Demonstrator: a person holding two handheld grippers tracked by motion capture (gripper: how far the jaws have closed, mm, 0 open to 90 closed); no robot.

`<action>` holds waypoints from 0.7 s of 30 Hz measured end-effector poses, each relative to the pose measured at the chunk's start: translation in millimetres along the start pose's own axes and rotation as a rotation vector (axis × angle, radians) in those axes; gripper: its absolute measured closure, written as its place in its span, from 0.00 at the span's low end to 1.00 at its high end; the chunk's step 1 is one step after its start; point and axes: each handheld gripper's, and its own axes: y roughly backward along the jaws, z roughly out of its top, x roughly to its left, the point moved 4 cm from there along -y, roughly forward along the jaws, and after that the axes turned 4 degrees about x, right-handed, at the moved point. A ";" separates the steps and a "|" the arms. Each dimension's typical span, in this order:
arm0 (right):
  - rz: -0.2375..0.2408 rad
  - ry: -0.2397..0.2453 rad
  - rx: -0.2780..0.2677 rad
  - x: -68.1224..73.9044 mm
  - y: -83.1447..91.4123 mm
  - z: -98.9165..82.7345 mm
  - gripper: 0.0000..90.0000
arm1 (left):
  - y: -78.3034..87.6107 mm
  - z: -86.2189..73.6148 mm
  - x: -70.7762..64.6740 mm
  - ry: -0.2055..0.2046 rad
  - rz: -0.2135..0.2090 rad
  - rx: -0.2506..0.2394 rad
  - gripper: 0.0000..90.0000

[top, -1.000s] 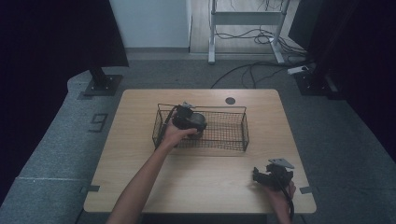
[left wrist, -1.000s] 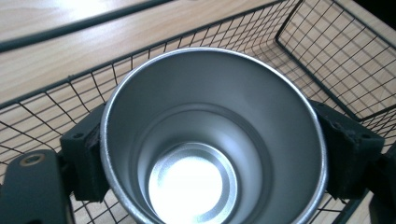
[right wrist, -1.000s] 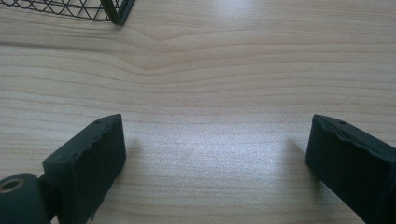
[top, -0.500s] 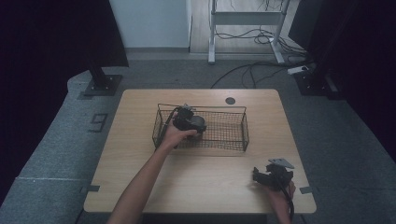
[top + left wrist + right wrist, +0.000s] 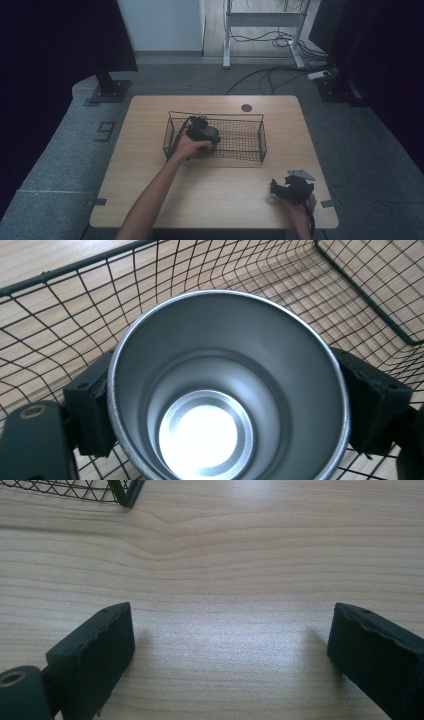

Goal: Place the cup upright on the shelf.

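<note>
- The round, silver-grey metal cup (image 5: 227, 390) sits between the two black jaws of the left gripper (image 5: 227, 405), mouth toward that gripper's camera, its bright bottom glinting deep inside.
- It is inside the black wire mesh basket (image 5: 250, 145), toward the basket's left end as seen from the high view; wire grid surrounds it on every side in the left gripper view.
- The jaws flank the cup wall on both sides, right against it, and have just been easing apart a little. I judge they no longer press firmly, though the cup is between them.
- From the high view the left gripper (image 5: 201, 131) is down in the basket, the person's hand wrapped around it, forearm reaching up from the near edge.
- How the cup should handle, by my reckoning: thin-walled metal, so light and stiff, not fragile, but smooth and slippery, and round enough to roll if laid on its side.
- The best hold looks to be across the outside wall just under the rim, as now.
- The right gripper (image 5: 292, 186) rests low over the pale wooden table (image 5: 150, 200) near its front right corner, well apart from the basket.
- Its jaws stand wide with nothing between them, bare wood grain beneath (image 5: 230, 645).
</note>
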 end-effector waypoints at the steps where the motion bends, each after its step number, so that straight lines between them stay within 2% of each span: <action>1: 0.000 0.000 0.000 0.0 0.0 0.0 0.05 | -0.3 0.0 0.2 0.007 -0.001 0.001 0.15; 8: 0.000 0.000 0.000 0.0 0.0 0.0 0.05 | -0.3 -0.3 0.2 0.009 0.004 0.013 0.15; 12: 0.000 0.000 0.000 0.0 0.0 0.0 0.05 | 0.5 -1.4 -0.5 -0.003 0.014 0.027 0.14; 21: 0.000 0.000 0.000 0.0 0.0 0.0 0.05 | 7.7 0.9 -1.6 0.004 0.020 -0.004 0.13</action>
